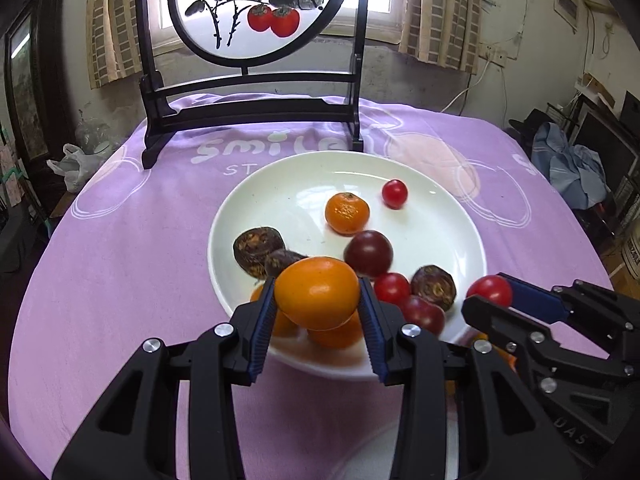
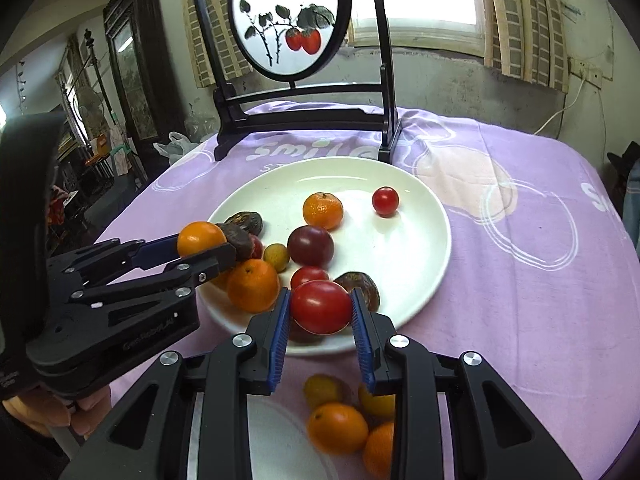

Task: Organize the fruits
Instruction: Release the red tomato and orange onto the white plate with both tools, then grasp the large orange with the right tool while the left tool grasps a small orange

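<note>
Bare plate (image 1: pixel 288 196) centre behind fruit (image 1: pixel 347 213)

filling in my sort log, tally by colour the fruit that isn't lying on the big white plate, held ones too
orange fruit: 3, one in the left gripper
yellow fruit: 2
red fruit: 1, in the right gripper
total: 6

Lived-in home room: curtained window (image 1: pixel 444 12), purple blanket (image 1: pixel 120 240) over the surface, painted persimmon screen (image 1: pixel 256 12), dark wood cabinet (image 2: pixel 132 64).
</note>
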